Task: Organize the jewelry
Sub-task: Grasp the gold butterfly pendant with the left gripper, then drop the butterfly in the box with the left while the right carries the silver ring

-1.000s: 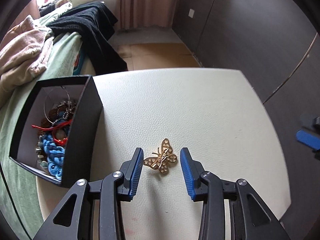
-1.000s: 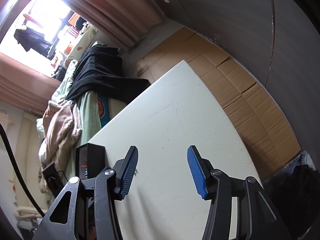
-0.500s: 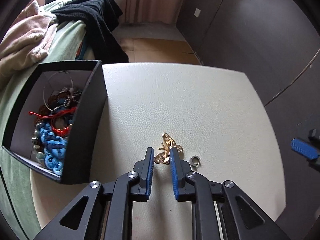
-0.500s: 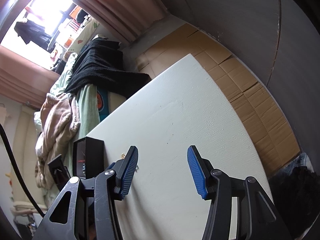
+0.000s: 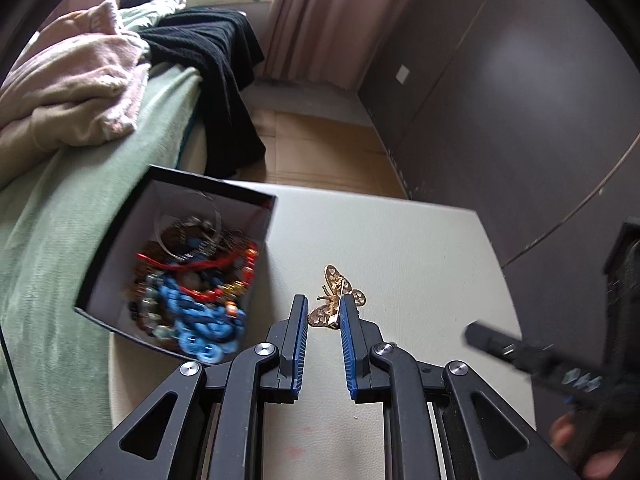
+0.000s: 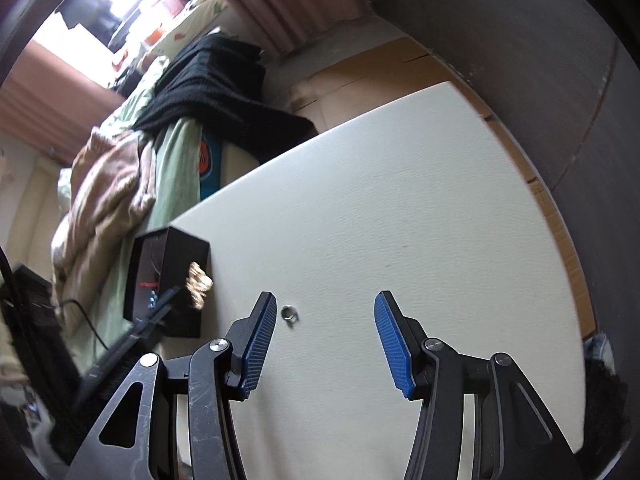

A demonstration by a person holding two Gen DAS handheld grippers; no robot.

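Note:
My left gripper is shut on a gold butterfly brooch and holds it lifted above the white table, just right of the black jewelry box. The box holds a tangle of blue, red and beaded pieces. In the right wrist view the brooch hangs in front of the box, held by the left gripper. My right gripper is open and empty above the table. A small silver ring lies on the table beside its left finger.
A bed with a green cover, a pink blanket and a black garment lies left of the table. Dark wall panels stand to the right. Cardboard covers the floor beyond the table's far edge.
My left gripper closed on the brooch, lifted it off the table and carried it left toward the box. The silver ring that was under the brooch stays on the table. My right gripper stays open.

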